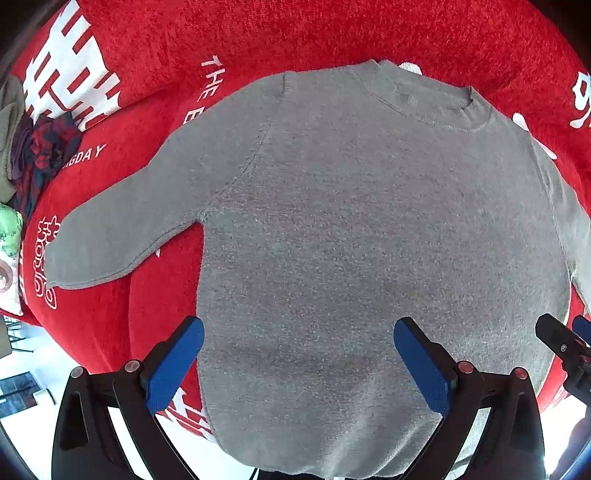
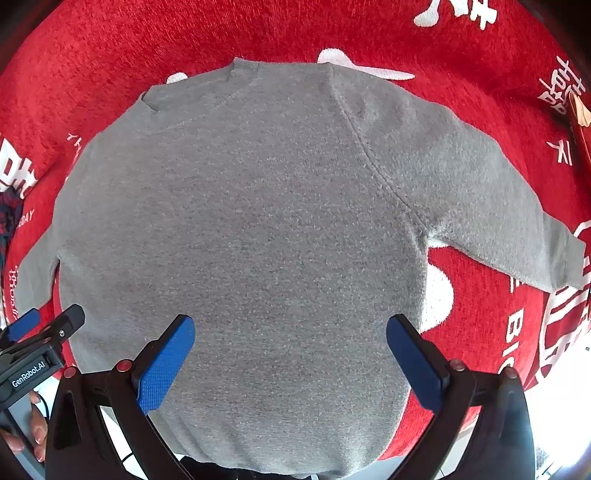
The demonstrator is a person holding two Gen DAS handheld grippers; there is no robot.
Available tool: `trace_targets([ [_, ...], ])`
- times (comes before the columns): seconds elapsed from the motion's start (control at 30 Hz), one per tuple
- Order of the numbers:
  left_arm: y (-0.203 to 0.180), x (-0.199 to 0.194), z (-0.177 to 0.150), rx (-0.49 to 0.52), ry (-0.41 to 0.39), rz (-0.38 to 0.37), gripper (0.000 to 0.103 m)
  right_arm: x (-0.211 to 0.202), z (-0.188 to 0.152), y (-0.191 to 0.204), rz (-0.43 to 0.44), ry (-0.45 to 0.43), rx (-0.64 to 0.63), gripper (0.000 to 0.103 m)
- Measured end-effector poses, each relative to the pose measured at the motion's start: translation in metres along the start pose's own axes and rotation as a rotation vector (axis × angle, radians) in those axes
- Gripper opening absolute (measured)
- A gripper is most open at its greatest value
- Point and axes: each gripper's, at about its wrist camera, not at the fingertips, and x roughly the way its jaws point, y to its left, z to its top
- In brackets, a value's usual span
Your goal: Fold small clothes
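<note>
The small grey knitted sweater lies flat on the red plush cloth, ahead of both tongs. Left tongs and right tongs hover wide, empty. Folding hasn't begun; I'd say a sleeve comes first.

A small grey knit sweater lay spread flat and unfolded on a red cloth with white lettering. Its round ribbed collar pointed away from the cameras and its hem lay nearest them, hanging slightly over the cloth's near edge. Both sleeves were stretched outward and angled down, the left sleeve and right sleeve lying flat on the cloth.
</note>
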Motion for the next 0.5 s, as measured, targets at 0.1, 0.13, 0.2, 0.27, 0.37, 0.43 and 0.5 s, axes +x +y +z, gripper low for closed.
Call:
trace_targets([
  [0.1, -0.0010, 0.0009, -0.0006, 0.000, 0.003, 0.000, 0.103, 0.0013, -0.0003, -0.0008, 0.002, 0.002, 0.002, 0.103],
  [0.13, -0.0012, 0.0013, -0.0007, 0.001, 0.005, 0.001, 0.103, 0.0017, 0.0000, -0.0015, 0.002, 0.003, 0.002, 0.103],
  [0.2, -0.0020, 0.0026, -0.0004, 0.004, 0.008, 0.001, 0.103, 0.0024, 0.0006, -0.0006, 0.006, 0.005, 0.002, 0.103],
  [0.27, -0.0024, 0.0037, -0.0005, 0.006, 0.012, 0.001, 0.103, 0.0028, 0.0019, -0.0005, 0.008, 0.004, 0.001, 0.103],
  [0.37, -0.0025, 0.0042, -0.0005, 0.007, 0.012, 0.002, 0.103, 0.0031, 0.0024, -0.0003, 0.007, 0.006, 0.000, 0.103],
  [0.43, -0.0027, 0.0051, -0.0007, 0.006, 0.015, 0.003, 0.103, 0.0036, 0.0027, -0.0001, 0.010, 0.007, -0.001, 0.103],
  [0.5, -0.0037, 0.0061, -0.0010, 0.007, 0.016, 0.003, 0.103, 0.0047, 0.0031, 0.0003, 0.013, 0.010, -0.001, 0.103],
])
